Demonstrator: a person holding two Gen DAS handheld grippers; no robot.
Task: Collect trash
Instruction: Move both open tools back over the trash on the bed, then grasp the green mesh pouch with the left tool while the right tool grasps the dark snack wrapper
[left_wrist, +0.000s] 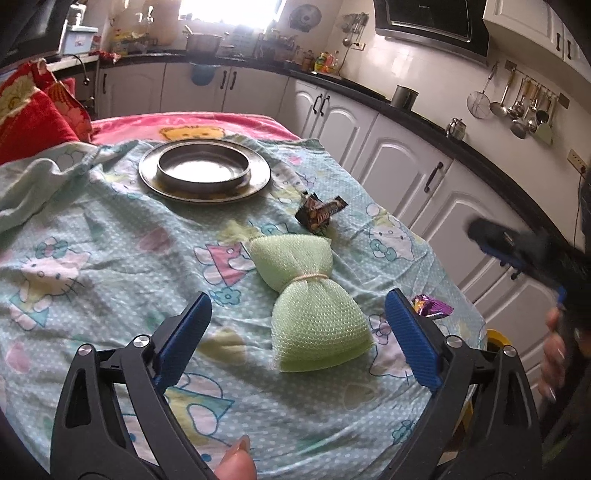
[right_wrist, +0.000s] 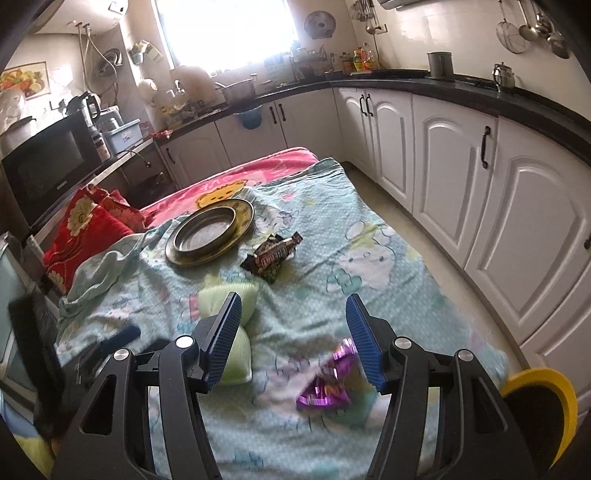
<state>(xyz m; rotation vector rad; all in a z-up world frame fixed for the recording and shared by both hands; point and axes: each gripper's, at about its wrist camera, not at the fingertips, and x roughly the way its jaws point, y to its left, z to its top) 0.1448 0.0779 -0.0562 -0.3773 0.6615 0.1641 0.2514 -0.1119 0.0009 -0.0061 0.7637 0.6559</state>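
A purple foil wrapper (right_wrist: 327, 380) lies on the Hello Kitty cloth (right_wrist: 314, 258) near the table's right edge; it also shows in the left wrist view (left_wrist: 430, 305). A dark brown wrapper (right_wrist: 273, 253) lies farther back near the plate, seen too in the left wrist view (left_wrist: 320, 213). My right gripper (right_wrist: 293, 339) is open and empty, hovering just above the purple wrapper. My left gripper (left_wrist: 297, 339) is open and empty over a green mesh scrub sponge (left_wrist: 308, 299). The right gripper appears blurred at the right of the left wrist view (left_wrist: 517, 251).
A metal plate with a bowl (left_wrist: 205, 171) sits at the back of the cloth. Red cushions (right_wrist: 88, 225) lie at the left. White cabinets (right_wrist: 480, 177) line the right side. A yellow-rimmed bin (right_wrist: 543, 410) stands below the table's right edge.
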